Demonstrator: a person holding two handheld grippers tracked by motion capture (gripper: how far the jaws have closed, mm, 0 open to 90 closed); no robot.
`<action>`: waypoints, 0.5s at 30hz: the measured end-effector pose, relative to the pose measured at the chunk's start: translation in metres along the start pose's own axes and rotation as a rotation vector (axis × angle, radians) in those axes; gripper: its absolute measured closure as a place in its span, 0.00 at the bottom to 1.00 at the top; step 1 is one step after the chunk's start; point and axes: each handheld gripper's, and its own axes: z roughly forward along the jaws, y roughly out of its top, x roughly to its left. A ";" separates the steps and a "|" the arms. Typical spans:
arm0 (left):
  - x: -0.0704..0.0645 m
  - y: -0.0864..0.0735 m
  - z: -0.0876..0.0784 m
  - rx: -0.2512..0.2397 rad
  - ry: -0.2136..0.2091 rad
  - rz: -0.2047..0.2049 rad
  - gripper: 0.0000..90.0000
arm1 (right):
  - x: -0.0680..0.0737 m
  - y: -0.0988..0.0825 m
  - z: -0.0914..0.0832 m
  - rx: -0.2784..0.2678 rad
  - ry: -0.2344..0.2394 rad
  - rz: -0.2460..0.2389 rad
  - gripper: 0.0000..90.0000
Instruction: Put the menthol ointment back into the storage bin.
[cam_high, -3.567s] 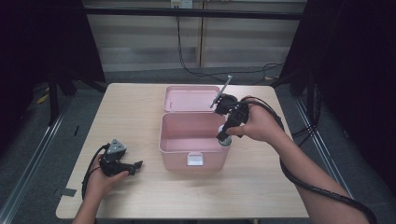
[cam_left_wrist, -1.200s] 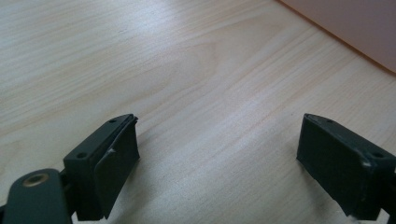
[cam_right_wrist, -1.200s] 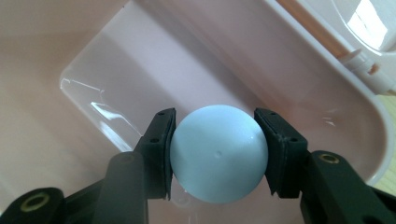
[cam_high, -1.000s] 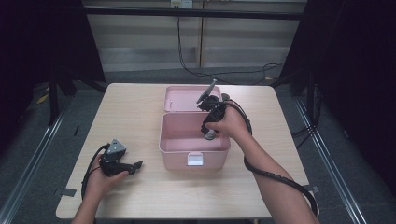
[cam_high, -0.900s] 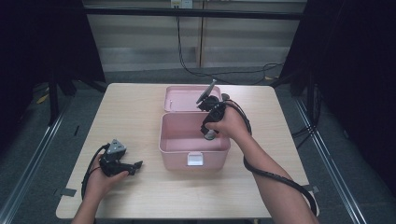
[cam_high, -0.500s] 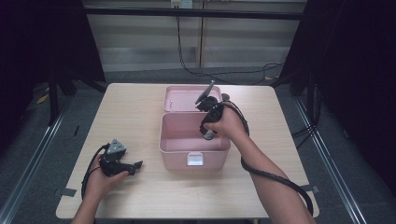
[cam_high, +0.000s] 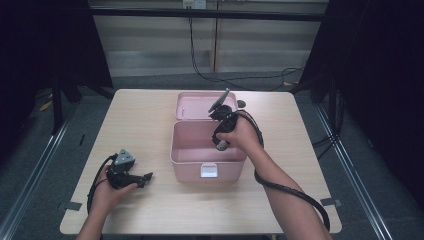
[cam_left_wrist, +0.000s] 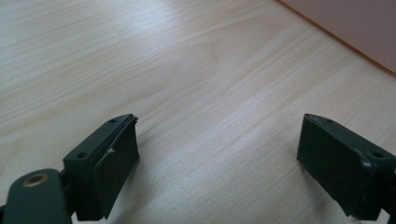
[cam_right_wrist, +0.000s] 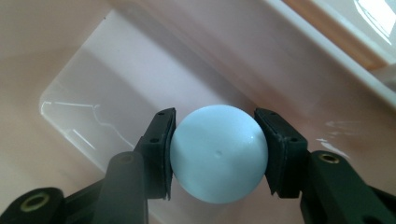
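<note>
Right gripper view looks down into the open pink plastic storage box (cam_right_wrist: 93, 93), whose smooth inner floor and rounded corner lie below the right gripper (cam_right_wrist: 218, 154); the two black jaws pinch a pale blue glossy ball (cam_right_wrist: 218, 154) squarely across its widest part, one pad on each side, which is the grip that keeps a round, slippery thing from squirting out. The ball hangs above the box floor, apparently not touching it, so I judge it is being lowered into the box or lifted out of it; which one, the pictures cannot settle. From the high view the right gripper (cam_high: 220, 141) points down inside the box near its right wall, while the box's hinged pink lid (cam_high: 200, 104) lies flat behind the box, leaving the opening free for the hand. Left of the box, well apart from it, the left gripper (cam_high: 142, 177) rests low on the light wooden table (cam_high: 140, 115) with its jaws spread wide and nothing between them, seemingly parked out of the way.
</note>
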 end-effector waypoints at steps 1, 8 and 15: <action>0.000 0.000 0.000 0.000 -0.003 -0.002 0.13 | 0.000 0.000 0.001 0.006 0.004 0.002 0.56; 0.000 0.000 0.000 0.000 -0.003 -0.002 0.13 | 0.001 0.002 0.008 0.009 0.003 0.030 0.56; 0.000 0.000 0.000 -0.003 -0.004 -0.008 0.13 | -0.001 0.002 0.013 0.004 0.007 0.061 0.56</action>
